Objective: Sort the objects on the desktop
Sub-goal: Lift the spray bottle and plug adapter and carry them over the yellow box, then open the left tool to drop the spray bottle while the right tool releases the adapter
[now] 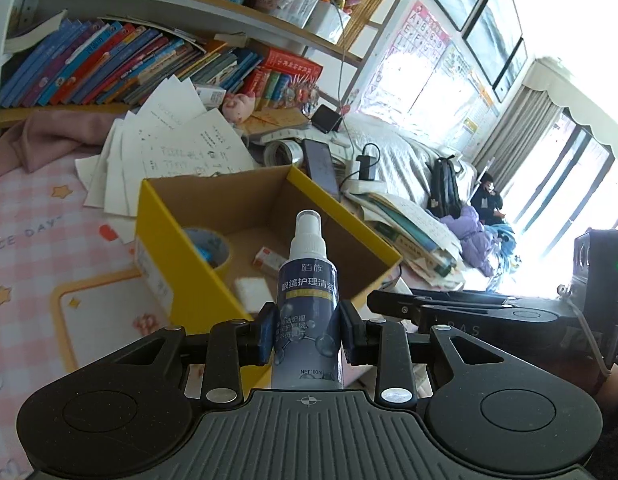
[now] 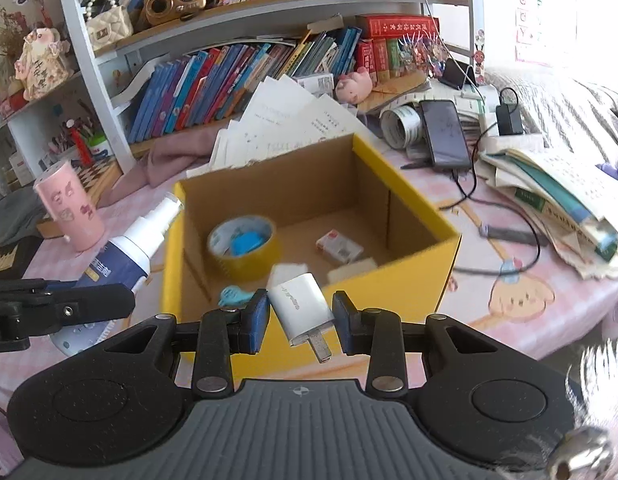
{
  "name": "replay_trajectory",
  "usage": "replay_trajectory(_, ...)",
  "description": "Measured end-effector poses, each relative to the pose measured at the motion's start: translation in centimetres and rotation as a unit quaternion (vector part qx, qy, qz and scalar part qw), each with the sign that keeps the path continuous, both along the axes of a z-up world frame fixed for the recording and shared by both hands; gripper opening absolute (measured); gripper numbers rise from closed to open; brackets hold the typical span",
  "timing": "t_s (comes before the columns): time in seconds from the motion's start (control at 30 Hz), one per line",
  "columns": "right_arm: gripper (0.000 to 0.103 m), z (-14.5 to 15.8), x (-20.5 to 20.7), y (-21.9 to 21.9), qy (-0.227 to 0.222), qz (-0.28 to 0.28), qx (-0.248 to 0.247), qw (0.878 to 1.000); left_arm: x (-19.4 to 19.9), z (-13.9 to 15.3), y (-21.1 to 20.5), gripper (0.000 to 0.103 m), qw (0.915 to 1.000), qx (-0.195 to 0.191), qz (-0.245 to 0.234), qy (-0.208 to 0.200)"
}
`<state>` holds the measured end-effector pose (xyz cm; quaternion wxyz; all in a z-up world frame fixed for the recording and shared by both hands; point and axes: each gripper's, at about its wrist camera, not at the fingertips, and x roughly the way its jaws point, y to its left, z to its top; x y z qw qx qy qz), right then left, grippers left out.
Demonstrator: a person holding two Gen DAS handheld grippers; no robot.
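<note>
My left gripper (image 1: 307,330) is shut on a dark blue spray bottle (image 1: 309,300) with a white nozzle, held upright just in front of the yellow cardboard box (image 1: 157,240). The bottle also shows in the right wrist view (image 2: 125,256), left of the box. My right gripper (image 2: 301,322) stands over the box's near wall (image 2: 389,280) with a white charger plug (image 2: 303,308) between its fingers; the pads look slightly apart from it. Inside the box lie a yellow tape roll (image 2: 245,246), a small red-and-white pack (image 2: 339,248) and white pieces (image 2: 351,268).
A pink cup (image 2: 69,210) stands left of the box. Loose papers (image 2: 289,120), a phone (image 2: 445,134), cables (image 2: 505,236) and a stack of books (image 2: 569,200) lie around it on the pink desk mat (image 2: 509,300). Bookshelves (image 2: 245,76) rise behind.
</note>
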<state>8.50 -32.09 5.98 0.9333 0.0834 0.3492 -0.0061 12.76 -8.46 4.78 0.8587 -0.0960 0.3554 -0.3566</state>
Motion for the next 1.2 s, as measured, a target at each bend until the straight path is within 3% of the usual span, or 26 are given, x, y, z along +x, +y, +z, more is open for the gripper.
replay_trajectory(0.2,0.032,0.0,4.3,-3.4,-0.002,0.045,-0.013,0.999,2.6,-0.1,-3.7,0.031,0.9994,0.006,0.032,-0.006)
replay_trajectory(0.5,0.032,-3.7,12.6,-4.5,0.031,0.171,-0.073,0.982,6.2,-2.6,-8.9,0.031,0.9892,0.102,0.104,-0.012)
replay_trajectory(0.67,0.032,-4.9,15.6,-4.4,0.039,0.221,-0.073,0.972,7.7,-3.2,-11.0,0.031,0.9799,0.158,0.122,-0.011)
replay_trajectory(0.83,0.032,-5.8,17.5,-4.1,0.055,0.253,-0.072,0.963,8.8,-4.4,-12.2,0.031,0.9702,0.199,0.139,0.007)
replay_trajectory(1.03,0.032,-5.8,17.7,-4.6,0.060,0.269,-0.056,0.960,8.9,-4.6,-12.8,0.031,0.9626,0.217,0.162,0.008)
replay_trajectory(1.2,0.036,-5.3,17.5,-5.5,0.043,0.266,-0.030,0.963,8.0,-3.5,-13.6,0.035,0.9518,0.236,0.191,-0.040)
